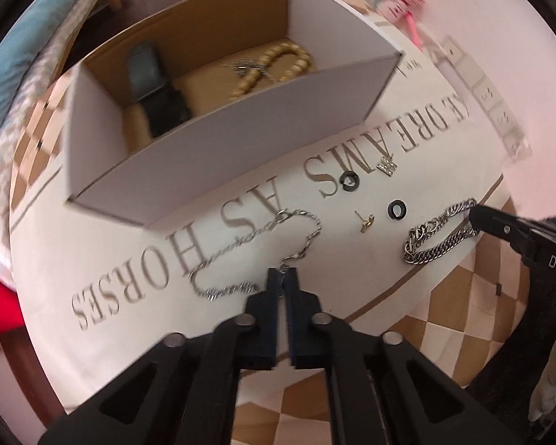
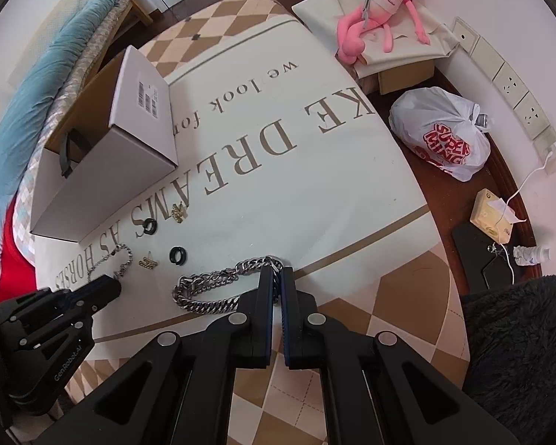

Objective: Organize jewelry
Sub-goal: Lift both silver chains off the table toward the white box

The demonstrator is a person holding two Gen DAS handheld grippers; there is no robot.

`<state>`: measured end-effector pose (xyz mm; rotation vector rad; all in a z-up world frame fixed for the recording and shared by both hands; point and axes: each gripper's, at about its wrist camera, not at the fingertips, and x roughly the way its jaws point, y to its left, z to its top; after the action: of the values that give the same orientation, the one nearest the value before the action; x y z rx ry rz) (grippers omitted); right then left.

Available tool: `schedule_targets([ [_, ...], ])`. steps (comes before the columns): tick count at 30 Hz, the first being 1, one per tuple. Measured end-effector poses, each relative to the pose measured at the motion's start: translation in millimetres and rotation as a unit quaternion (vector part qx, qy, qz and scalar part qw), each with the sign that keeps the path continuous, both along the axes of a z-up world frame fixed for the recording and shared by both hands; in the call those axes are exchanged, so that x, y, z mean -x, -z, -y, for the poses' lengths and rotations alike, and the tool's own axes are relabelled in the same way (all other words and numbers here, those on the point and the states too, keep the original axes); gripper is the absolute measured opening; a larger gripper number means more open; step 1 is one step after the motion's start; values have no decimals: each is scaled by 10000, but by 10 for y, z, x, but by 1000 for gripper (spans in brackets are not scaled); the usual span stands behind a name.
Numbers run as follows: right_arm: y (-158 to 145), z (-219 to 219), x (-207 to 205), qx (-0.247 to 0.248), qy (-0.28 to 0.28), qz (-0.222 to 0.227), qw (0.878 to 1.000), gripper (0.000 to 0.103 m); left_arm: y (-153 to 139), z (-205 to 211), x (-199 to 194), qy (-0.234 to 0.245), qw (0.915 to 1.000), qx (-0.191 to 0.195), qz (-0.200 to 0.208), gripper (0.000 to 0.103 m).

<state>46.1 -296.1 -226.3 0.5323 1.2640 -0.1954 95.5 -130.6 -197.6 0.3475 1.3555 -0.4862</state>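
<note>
A thin silver chain [image 1: 241, 244] lies on the lettered white cloth [image 1: 352, 259], and my left gripper [image 1: 283, 272] is shut on its near end. Further right lies a thick silver curb chain [image 2: 211, 285], with my right gripper [image 2: 276, 272] shut on its right end. In the right wrist view the left gripper [image 2: 111, 285] sits at the thin chain [image 2: 122, 256]. Between the chains lie two black rings [image 1: 350, 178] [image 1: 396, 208], a gold stud earring [image 1: 367, 220] and a sparkly earring [image 1: 387, 165]. The open white box [image 1: 203, 155] behind them holds a wooden bead bracelet [image 1: 278, 63] and a black watch [image 1: 155, 85].
A pink plush toy [image 2: 382, 3] sits at the far end of the cloth. Off its right side are a white plastic bag [image 2: 441, 137], a tissue box [image 2: 489, 215] and wall sockets [image 2: 508, 81]. A blue blanket [image 2: 36, 104] runs along the left.
</note>
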Motion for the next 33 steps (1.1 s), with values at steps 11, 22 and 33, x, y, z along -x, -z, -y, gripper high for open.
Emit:
schedule_targets([
  [11, -397, -107, 53, -386, -237, 518, 9976, 4, -411, -609, 110, -786, 9940, 763, 37, 0],
  [22, -279, -94, 97, -381, -173, 441, 9981, 4, 119, -1012, -109, -2384, 9641, 1013, -578, 97],
  [33, -131, -69, 97, -357, -60, 358, 9987, 4, 166, -750, -250, -2484, 9679, 337, -152, 95],
])
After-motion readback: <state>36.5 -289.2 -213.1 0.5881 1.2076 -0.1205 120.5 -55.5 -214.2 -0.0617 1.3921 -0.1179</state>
